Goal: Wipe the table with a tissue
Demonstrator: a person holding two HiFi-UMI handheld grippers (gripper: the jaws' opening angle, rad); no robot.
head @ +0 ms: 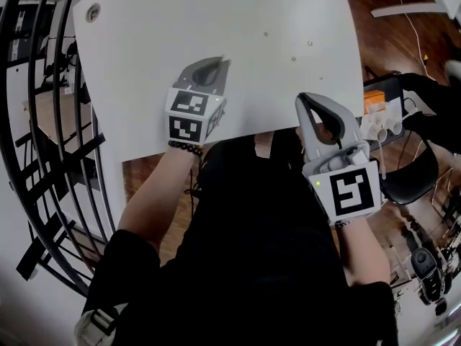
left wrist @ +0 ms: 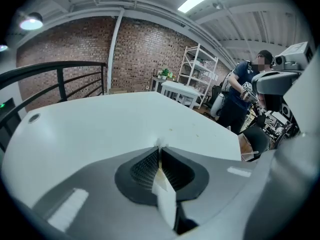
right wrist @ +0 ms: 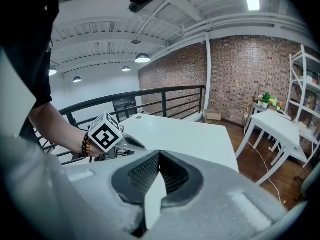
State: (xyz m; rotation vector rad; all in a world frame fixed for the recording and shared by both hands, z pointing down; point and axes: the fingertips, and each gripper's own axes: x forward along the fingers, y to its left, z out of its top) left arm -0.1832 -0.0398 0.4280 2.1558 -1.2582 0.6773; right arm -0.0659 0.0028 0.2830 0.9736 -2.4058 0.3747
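Note:
The white table (head: 288, 13) fills the upper head view, with a few small crumbs (head: 293, 58) toward its right side. My left gripper (head: 220, 63) hovers low over the table's near middle, its jaws pressed together. A small scrap of white tissue (left wrist: 161, 143) pokes out at the tips of the left gripper (left wrist: 160, 148). My right gripper (head: 301, 98) is held at the table's near edge, to the right of the left one. The right gripper (right wrist: 159, 153) is shut with nothing between its jaws, and its view shows the left gripper's marker cube (right wrist: 105, 132).
A black curved railing (head: 43, 121) runs along the table's left side. To the right stand a black chair (head: 410, 182) and an orange item (head: 376, 99). A round cap (head: 92, 13) sits in the table's far left corner. A person (left wrist: 245, 91) stands beyond the table.

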